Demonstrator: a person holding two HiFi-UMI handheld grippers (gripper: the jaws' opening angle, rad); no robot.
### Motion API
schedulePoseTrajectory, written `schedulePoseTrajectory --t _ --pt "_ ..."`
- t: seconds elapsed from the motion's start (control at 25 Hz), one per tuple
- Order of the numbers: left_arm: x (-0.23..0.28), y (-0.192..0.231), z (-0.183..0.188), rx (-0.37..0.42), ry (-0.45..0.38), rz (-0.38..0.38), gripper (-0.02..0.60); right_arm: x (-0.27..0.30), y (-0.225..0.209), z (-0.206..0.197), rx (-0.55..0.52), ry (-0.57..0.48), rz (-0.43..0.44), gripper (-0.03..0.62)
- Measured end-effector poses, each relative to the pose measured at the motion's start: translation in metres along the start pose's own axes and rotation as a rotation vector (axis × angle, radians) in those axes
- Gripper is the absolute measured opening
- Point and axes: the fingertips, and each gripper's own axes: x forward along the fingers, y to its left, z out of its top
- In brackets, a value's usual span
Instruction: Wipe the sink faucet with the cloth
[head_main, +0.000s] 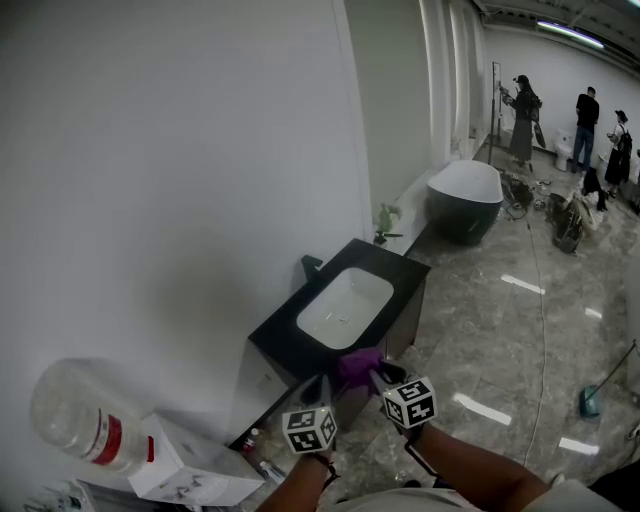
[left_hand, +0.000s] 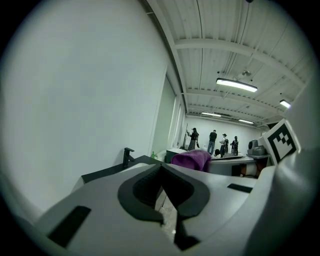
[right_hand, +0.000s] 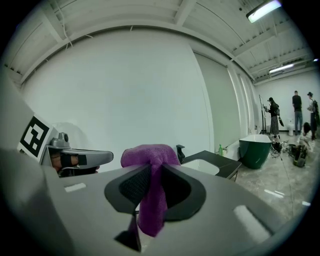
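A black vanity (head_main: 290, 345) with a white basin (head_main: 345, 307) stands against the white wall, a dark faucet (head_main: 310, 266) at its back edge. The faucet also shows in the left gripper view (left_hand: 128, 156) and in the right gripper view (right_hand: 180, 152). My right gripper (head_main: 372, 374) is shut on a purple cloth (head_main: 357, 367), which bunches above the jaws and hangs between them (right_hand: 151, 192). My left gripper (head_main: 318, 388) is shut with nothing in it, just left of the cloth (left_hand: 191, 160). Both grippers hover before the vanity's near end, short of the faucet.
A dark green bathtub (head_main: 465, 198) stands beyond the vanity, a small plant (head_main: 385, 222) between them. Several people (head_main: 585, 125) stand at the far end of the room. A clear bottle (head_main: 80, 418) and a white box (head_main: 190, 465) lie at lower left.
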Motion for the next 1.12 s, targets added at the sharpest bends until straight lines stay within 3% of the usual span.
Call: schedulePoseTrajectory --t 0.28,0.68,0.92,1.12 --pt "0.008 -0.009 -0.004 0.002 0.006 0.019 0.005 -0.002 -0.009 -0.001 -0.031 -0.008 0.02 0.069" --pt "0.043 -0.021 -0.003 -0.017 0.006 0.088 0.005 0.009 -0.054 -0.005 -0.026 0.022 0.096 0.069" --pt "0.096 0.0 -0.002 -0.028 0.024 0.085 0.005 0.06 -0.071 -0.001 -0.029 0.048 0.114 0.069" --pt "0.164 0.054 0.004 -0.05 0.04 0.055 0.005 0.137 -0.085 0.004 -0.033 0.07 0.094 0.069"
